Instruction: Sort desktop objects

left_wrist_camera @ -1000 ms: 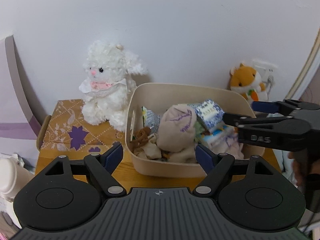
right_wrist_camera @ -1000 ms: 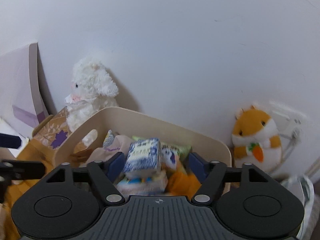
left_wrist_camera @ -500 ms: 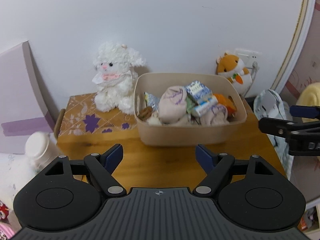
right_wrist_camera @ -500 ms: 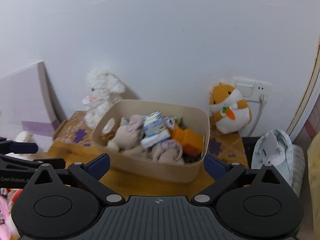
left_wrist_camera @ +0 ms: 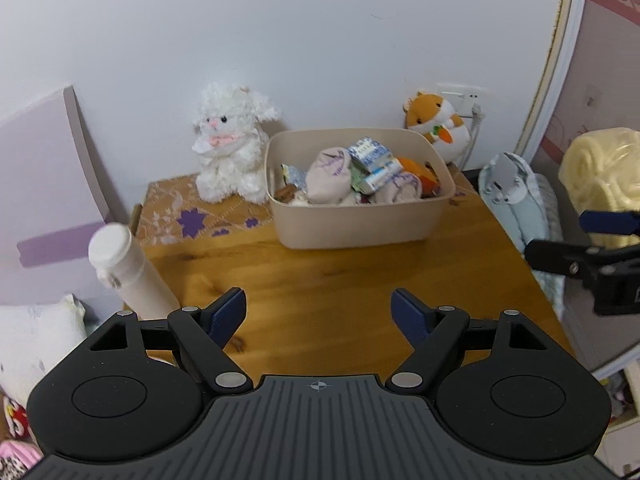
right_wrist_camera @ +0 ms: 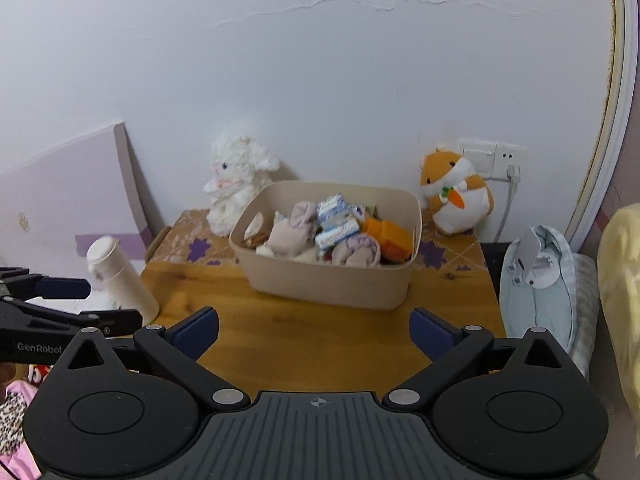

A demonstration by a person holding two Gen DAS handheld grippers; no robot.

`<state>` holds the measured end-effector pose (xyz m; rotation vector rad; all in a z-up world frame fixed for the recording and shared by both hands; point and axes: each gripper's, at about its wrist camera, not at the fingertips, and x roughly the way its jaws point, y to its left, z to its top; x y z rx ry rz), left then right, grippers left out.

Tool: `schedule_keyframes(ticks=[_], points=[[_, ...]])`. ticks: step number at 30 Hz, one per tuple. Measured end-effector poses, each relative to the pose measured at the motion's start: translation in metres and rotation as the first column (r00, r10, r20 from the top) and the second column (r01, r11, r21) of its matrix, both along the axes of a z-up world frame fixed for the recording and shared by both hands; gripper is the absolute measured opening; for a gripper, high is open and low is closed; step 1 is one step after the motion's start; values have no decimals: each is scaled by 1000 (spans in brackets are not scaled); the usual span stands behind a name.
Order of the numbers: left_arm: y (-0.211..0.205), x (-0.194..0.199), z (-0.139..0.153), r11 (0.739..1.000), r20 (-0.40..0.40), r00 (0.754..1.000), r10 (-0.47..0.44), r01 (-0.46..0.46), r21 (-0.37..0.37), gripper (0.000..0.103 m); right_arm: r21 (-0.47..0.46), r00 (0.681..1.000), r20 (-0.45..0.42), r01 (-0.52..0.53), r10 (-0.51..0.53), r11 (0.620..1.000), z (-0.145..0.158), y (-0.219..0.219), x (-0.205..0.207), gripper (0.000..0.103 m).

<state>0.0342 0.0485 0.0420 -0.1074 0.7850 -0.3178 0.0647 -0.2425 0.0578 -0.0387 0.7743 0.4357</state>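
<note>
A beige bin (left_wrist_camera: 356,224) (right_wrist_camera: 332,284) stands at the back of the wooden table (left_wrist_camera: 340,296) (right_wrist_camera: 320,344). It holds several things: rolled cloth bundles, blue-and-white cartons (left_wrist_camera: 370,154) and an orange item (right_wrist_camera: 390,236). My left gripper (left_wrist_camera: 318,314) is open and empty, well back from the bin above the table's front. My right gripper (right_wrist_camera: 314,330) is open and empty too, also back from the bin. Each gripper shows at the edge of the other's view.
A white plush lamb (left_wrist_camera: 230,144) sits left of the bin and an orange hamster plush (left_wrist_camera: 436,124) right of it, by a wall socket (right_wrist_camera: 492,158). A white bottle (left_wrist_camera: 128,268) stands at the table's left edge. A pale blue bag (right_wrist_camera: 540,280) lies right of the table.
Both grippers have pulled back and up, away from the bin. The right gripper, which was close over the blue-and-white carton, is now wide open and far from it.
</note>
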Motion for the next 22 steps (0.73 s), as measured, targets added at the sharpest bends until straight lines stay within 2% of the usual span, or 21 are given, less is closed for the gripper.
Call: schedule_keyframes(ticks=[11, 22], points=[[6, -43, 8, 998, -10, 999, -51, 51, 41, 81, 22, 996, -79, 40, -38, 999, -7, -19, -51, 103], [7, -51, 4, 996, -30, 998, -61, 63, 60, 81, -14, 994, -99, 42, -43, 999, -9, -25, -52, 103]])
